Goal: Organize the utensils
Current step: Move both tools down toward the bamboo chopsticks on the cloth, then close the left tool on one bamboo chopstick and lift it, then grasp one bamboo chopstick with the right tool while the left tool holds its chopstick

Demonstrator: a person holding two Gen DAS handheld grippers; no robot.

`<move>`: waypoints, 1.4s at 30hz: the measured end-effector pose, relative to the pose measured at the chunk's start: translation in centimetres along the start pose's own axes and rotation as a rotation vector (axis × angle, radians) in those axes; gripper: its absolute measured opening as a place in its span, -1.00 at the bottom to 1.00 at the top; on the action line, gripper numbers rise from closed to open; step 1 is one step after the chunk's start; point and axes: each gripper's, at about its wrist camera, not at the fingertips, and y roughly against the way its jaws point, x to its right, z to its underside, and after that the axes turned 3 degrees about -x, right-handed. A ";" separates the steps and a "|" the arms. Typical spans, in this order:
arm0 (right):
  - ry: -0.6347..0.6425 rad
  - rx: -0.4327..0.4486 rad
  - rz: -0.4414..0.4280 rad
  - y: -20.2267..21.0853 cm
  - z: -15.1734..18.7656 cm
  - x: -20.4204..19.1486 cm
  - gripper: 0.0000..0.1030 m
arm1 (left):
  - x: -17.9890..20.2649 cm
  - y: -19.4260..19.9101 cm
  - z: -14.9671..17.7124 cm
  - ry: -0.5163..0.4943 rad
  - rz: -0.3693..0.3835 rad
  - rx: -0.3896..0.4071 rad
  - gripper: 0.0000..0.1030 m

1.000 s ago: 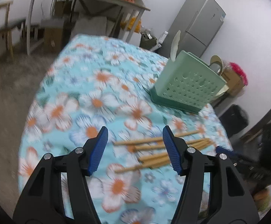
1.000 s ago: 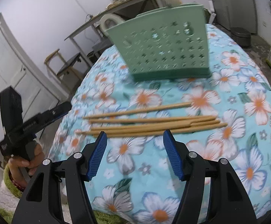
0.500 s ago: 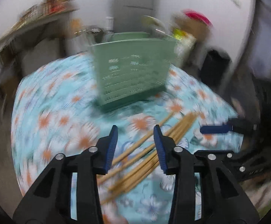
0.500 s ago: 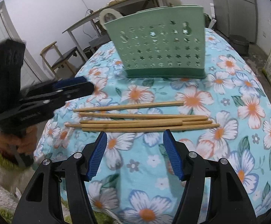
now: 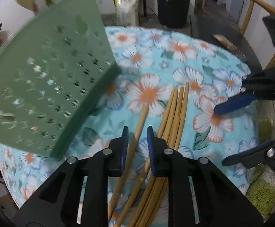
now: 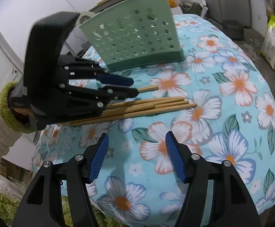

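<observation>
Floral tablecloth [image 6: 232,98] with green holder [image 6: 137,43] at upper centre of the right view. Left gripper [image 5: 137,132] closing around one chopstick [image 5: 140,121], pads not yet pressing; other chopsticks [image 5: 175,113] just right of it. Right gripper [image 6: 137,141] released, empty, near the chopsticks' tips, lower centre.

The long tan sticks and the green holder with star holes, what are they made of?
The long tan sticks look like bamboo or wood: matte, pale brown, faintly grained. The green holder with star holes looks like moulded plastic: one even colour, smooth, cleanly punched cut-outs.
</observation>
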 end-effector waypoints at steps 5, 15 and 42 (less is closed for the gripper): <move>-0.035 0.004 -0.026 0.0 -0.1 0.8 0.18 | 0.0 -1.4 -0.3 -0.001 0.002 -0.016 -0.79; -0.273 -0.024 -0.182 -0.9 -0.3 3.5 -0.01 | 0.6 0.7 -0.1 -0.004 -0.085 0.049 -0.90; -0.379 -0.051 -0.199 -5.1 -5.4 1.8 -0.35 | -5.3 20.9 12.3 0.675 -0.242 0.543 -0.90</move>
